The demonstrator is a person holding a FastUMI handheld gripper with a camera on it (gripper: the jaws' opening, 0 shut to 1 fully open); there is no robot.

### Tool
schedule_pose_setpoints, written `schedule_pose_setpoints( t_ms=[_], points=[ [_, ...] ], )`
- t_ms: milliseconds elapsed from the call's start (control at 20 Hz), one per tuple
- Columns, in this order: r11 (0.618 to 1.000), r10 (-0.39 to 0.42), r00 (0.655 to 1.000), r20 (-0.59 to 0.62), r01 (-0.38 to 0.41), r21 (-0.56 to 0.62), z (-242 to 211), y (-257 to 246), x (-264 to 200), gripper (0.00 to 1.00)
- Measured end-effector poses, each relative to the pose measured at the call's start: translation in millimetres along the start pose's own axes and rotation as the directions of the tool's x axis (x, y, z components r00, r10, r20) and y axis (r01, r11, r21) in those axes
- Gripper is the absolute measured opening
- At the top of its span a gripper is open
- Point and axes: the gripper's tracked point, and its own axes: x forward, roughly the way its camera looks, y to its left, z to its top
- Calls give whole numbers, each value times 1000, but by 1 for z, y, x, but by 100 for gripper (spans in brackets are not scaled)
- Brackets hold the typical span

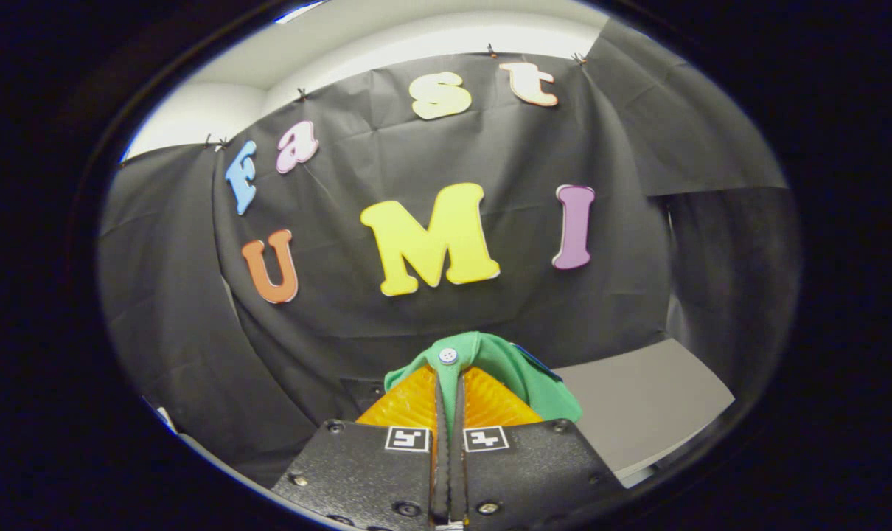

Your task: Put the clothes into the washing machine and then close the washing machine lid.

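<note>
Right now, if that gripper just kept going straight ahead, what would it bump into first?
Probably the black cloth wall. The gripper is shut on a green garment, with nothing else directly ahead; the wall's distance is unclear.

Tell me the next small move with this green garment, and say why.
Probably keep the grip and tilt the gripper down to find the washing machine. The fingers are shut on the green garment, its white button at their tips, lifted in front of the black cloth wall, with a grey surface beyond to one side.
</note>
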Motion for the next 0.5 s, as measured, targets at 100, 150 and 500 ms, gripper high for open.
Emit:
schedule_pose_setpoints(
  t_ms=[100,150,500],
  points=[
    [1000,20,1000,-3,-20,9,5,15,-1,4],
    [999,30,1000,0,-30,10,7,21,0,4],
    [996,90,994,-59,-89,15,-2,56,10,4]
  ],
)
